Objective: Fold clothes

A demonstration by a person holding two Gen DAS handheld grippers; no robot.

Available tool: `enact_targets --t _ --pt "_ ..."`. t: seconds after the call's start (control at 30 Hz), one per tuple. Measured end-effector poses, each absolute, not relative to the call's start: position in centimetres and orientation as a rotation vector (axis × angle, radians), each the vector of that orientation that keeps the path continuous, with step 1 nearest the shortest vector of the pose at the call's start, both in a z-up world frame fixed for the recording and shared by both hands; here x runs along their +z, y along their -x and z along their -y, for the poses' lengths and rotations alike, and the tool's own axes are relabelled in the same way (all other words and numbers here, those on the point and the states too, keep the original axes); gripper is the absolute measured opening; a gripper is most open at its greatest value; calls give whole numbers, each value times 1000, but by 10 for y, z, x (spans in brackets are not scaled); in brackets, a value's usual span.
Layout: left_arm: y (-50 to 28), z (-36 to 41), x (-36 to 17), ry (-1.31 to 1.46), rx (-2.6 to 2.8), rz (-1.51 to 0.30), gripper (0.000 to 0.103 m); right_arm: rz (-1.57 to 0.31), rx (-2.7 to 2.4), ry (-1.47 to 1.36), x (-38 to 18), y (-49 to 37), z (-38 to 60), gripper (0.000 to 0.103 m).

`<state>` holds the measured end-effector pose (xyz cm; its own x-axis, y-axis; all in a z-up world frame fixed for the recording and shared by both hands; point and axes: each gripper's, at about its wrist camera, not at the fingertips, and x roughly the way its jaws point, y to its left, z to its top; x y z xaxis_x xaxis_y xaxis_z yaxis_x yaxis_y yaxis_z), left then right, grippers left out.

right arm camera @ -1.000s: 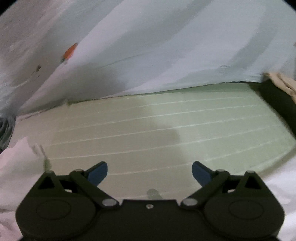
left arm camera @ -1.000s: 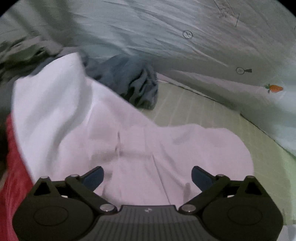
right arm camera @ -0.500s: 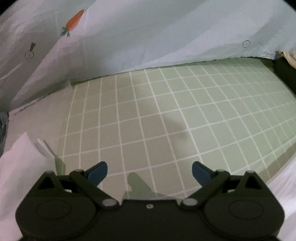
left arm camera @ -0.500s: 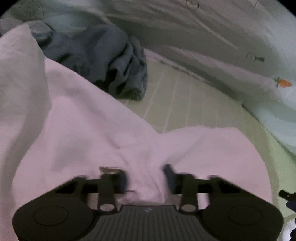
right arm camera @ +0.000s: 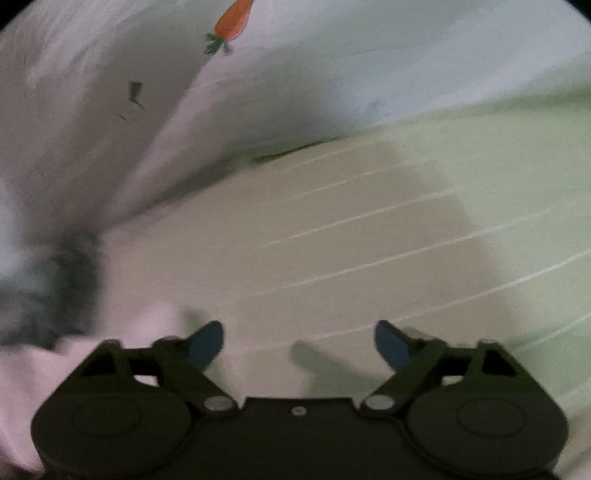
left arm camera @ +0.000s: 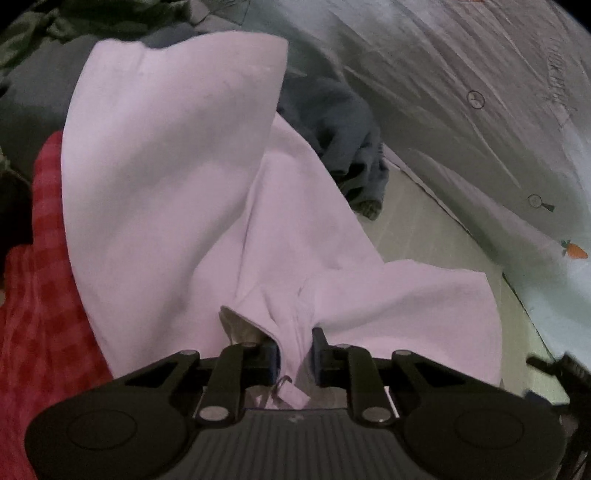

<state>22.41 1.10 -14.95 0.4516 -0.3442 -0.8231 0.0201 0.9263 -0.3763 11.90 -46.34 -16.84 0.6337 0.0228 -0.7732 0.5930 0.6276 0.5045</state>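
Grid-lined green mat (right arm camera: 369, 229) under carrot-print sheet (right arm camera: 332, 55) — left claw (left arm camera: 294, 354) clenched on white garment (left arm camera: 166, 166), right claw (right arm camera: 297, 339) spread, unloaded.

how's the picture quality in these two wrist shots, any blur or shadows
Left wrist view: dim but fairly sharp, fisheye-bent at the edges; left claw pinches the white garment. Right wrist view: motion-smeared, grid lines on the green mat streaked; the open right claw casts a shadow on it.

Pale green grid mat (right arm camera: 369, 229) underneath; light sheet (left arm camera: 461, 110) with carrot print (right arm camera: 231, 22) bunched along mat's far edge
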Motion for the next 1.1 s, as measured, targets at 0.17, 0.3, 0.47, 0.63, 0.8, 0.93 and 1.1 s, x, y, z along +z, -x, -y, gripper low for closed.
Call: enact_targets --t 0.17,0.3,0.47,0.63,0.8,0.93,1.1 --pt "-232 -5 -151 314 -234 -1105 20 -828 -241 -1028 -182 -166 459 69" --pt "-234 -12 -155 356 -228 -1118 20 -921 -121 -837 -176 -219 433 62" --pt "-241 -18 -162 432 -215 -1148 20 -1015 78 -579 -174 -276 379 55" --pt "-248 -31 -171 608 -156 -1207 20 -1008 301 -518 -177 -312 342 54" --pt "-253 -43 -178 786 -83 -1264 20 -1028 452 -547 -185 -330 304 48" --pt "-254 -46 -181 853 -46 -1287 20 -1056 509 -643 -204 -347 283 43" --pt "-251 -48 -185 912 -30 -1298 20 -1039 498 -743 -218 -356 279 47"
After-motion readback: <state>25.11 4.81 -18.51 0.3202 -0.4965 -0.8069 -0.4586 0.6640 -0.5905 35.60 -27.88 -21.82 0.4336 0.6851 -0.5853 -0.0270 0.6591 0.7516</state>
